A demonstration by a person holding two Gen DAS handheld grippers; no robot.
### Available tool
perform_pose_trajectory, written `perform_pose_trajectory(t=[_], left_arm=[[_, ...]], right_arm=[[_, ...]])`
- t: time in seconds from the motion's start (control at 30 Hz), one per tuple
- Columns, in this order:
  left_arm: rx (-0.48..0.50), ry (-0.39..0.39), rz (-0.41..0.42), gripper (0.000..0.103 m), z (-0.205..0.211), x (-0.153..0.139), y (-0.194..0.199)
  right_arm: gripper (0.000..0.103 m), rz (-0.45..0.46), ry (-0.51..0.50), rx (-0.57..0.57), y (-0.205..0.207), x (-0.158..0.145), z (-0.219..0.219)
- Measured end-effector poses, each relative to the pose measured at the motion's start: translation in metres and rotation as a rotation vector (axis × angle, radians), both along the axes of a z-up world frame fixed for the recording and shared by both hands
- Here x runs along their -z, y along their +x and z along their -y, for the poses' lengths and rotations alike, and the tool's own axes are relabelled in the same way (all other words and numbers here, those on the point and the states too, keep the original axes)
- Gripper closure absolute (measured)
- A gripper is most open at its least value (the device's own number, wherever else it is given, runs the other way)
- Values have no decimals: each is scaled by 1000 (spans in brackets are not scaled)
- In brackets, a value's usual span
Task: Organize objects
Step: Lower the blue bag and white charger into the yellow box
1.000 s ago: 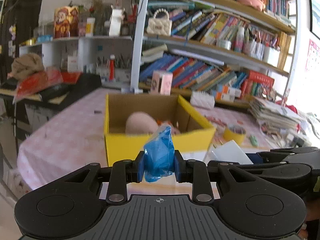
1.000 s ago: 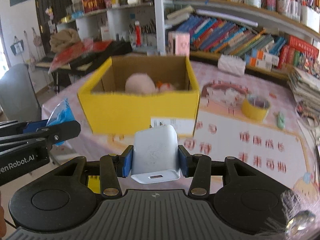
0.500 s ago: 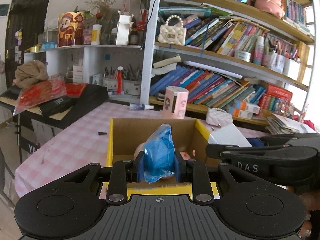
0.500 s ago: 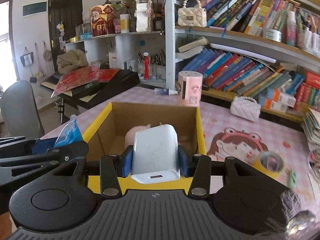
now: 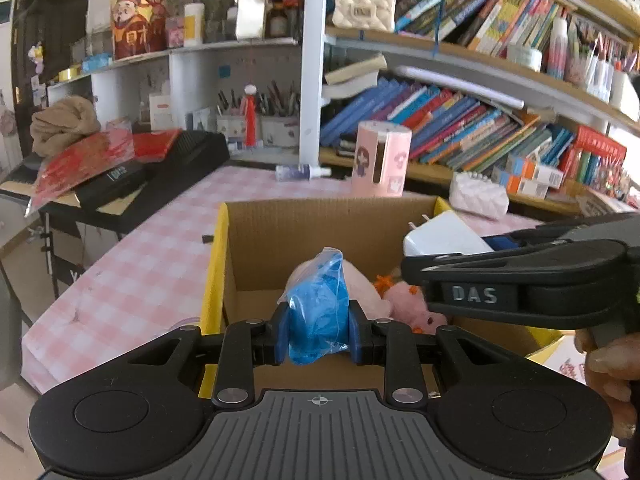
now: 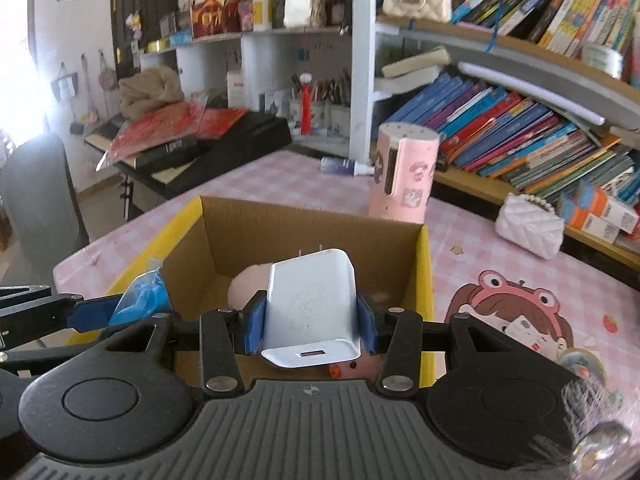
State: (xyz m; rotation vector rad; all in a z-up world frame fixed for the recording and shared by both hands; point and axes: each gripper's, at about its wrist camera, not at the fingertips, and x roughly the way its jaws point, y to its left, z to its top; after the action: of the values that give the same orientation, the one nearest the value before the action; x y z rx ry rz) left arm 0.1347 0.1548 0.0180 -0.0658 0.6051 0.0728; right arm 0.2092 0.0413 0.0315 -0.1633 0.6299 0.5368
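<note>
My left gripper (image 5: 319, 334) is shut on a blue plastic bag (image 5: 318, 304) and holds it over the near edge of the yellow cardboard box (image 5: 214, 248). My right gripper (image 6: 310, 326) is shut on a white wall charger (image 6: 310, 304), also over the box (image 6: 426, 264). The charger (image 5: 444, 236) and right gripper show at the right of the left wrist view; the bag (image 6: 142, 296) shows at the left of the right wrist view. Inside the box lie a pink plush toy (image 5: 408, 306) and a pale pink round object (image 6: 248, 286).
The box stands on a pink checked tablecloth (image 5: 132, 276). Behind it are a pink cylindrical holder (image 6: 404, 172), a white quilted purse (image 6: 530, 226) and a small bottle (image 5: 302, 171). Bookshelves fill the back. A black keyboard (image 5: 160, 168) stands at the left.
Both grippers have moved forward and lowered toward the box, which now sits closer and larger under them. Both still hold their objects.
</note>
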Motion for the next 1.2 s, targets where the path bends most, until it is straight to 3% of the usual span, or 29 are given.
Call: perform_pose_trajectory(t=[0.7,1.2], left_arm=[[2,18,-185,76,7,30,32],[-27,-32,-199,75,5,33,33]], right_arm=[[60,-188,-155,-156,46,43,-30],[60,-228,-176,-169,50,47,-31]])
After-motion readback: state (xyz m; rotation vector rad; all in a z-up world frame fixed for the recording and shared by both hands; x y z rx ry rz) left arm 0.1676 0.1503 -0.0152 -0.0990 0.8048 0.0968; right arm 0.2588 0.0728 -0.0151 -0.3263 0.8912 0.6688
